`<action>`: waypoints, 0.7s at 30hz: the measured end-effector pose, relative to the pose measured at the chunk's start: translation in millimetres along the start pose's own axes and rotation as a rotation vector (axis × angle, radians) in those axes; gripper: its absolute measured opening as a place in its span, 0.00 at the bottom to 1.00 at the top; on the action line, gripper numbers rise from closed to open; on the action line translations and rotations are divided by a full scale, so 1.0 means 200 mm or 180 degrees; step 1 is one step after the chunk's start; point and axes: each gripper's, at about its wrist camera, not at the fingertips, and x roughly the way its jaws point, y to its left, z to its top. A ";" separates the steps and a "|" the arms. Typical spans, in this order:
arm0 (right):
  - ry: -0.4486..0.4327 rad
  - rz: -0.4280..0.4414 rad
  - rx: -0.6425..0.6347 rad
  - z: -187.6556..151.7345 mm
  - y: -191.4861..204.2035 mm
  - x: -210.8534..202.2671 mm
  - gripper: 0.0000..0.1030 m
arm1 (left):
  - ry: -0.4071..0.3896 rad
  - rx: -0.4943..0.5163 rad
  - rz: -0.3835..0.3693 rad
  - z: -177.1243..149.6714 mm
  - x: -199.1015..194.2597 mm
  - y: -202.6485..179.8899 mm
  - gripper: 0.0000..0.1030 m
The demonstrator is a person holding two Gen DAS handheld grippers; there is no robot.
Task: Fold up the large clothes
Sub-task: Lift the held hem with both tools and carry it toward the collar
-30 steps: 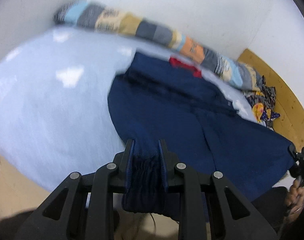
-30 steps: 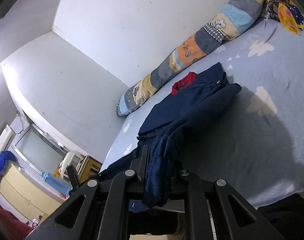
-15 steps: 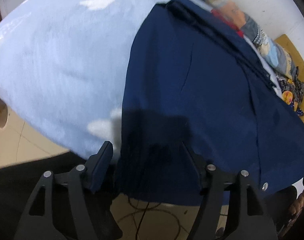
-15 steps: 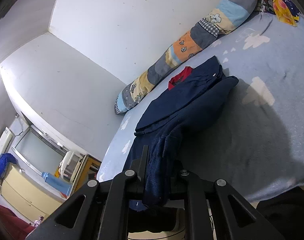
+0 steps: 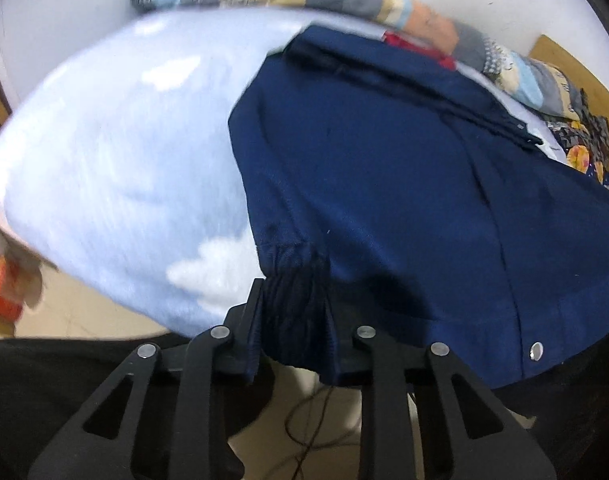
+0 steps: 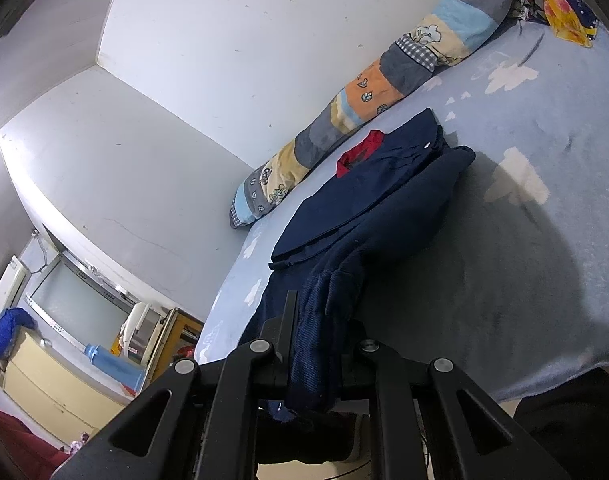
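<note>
The left gripper has just closed its jaws, and they now pinch the gathered ribbed hem of the navy jacket at its near left corner. The right gripper is pressed together on a bunched fold of the same jacket's hem, the cloth hanging down between its fingers. Ahead of both tools the jacket lies spread over the light blue bed sheet, its red collar lining at the far end, just short of the patchwork bolster along the wall.

The risks, as I judge them, sit at the two grips. The left one holds only a thick ruffle of elastic, which could slip out under a sharp pull. The right one holds several layers, so lifting may drag hidden cloth and crease the fold. Uneven lifting would skew the hem, and the near edge could slide off the bed.
</note>
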 end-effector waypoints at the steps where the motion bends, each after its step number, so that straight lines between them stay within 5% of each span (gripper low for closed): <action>1: -0.0002 0.0000 0.0001 0.00 0.00 0.00 0.12 | -0.0090 0.0035 0.0012 0.01 -0.03 -0.01 0.21; 8: 0.0014 0.0017 -0.0075 0.02 0.03 -0.01 0.12 | -0.0766 0.0118 -0.0233 0.14 -0.25 -0.02 0.21; 21: -0.0266 0.0259 -0.0077 0.36 0.16 -0.03 0.12 | -0.1205 -0.0117 -0.0554 0.73 -0.42 0.06 0.21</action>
